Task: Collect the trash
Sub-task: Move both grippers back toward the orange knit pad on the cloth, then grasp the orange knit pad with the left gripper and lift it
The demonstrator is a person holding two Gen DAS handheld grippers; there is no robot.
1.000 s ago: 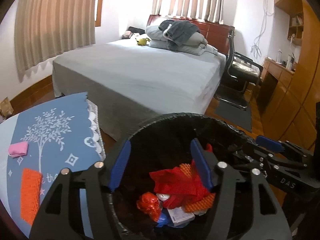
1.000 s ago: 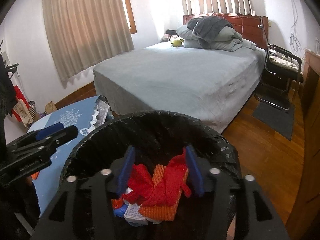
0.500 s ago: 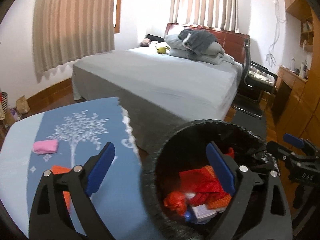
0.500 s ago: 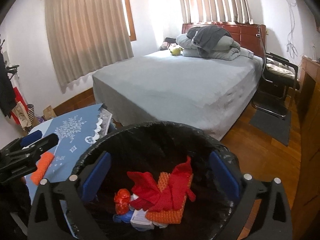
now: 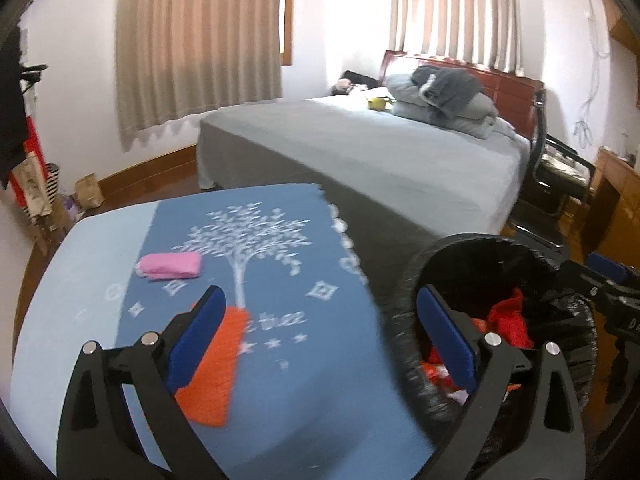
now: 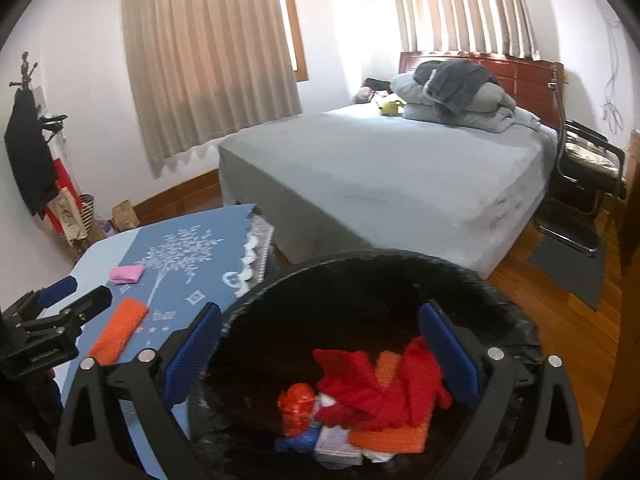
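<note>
Now holding the left gripper [image 5: 318, 300] spread wide and empty, swung within the last second from above the trash bin [image 5: 480, 240] to out over the desk [image 5: 80, 280]; had its pads closer together then, over the red scraps. Keeping the right gripper [image 6: 322, 314] likewise spread and empty, directly above the bin's mouth, after a narrower stance a second ago. Reads as one drop finished and the next pickup begun. Just under and beside the left gripper's left finger: an orange pad [image 5: 212, 368], flat on the blue tree-print cloth. Further ahead and left of that: a pink wad [image 5: 170, 266], also flat on the cloth, apart from the orange one. Two pieces left to collect, by the look of it. To the right of the left gripper, beside the desk edge: the bin, black-lined, with red cloth [image 6: 372, 384], another orange pad and a small box heaped at the bottom. Beyond the desk: a grey-sheeted bed [image 5: 380, 152] with pillows and a dark blanket piled at the headboard, a black chair [image 5: 560, 168] to its right, beige curtains [image 5: 192, 40] over bright windows, wood floor.
</note>
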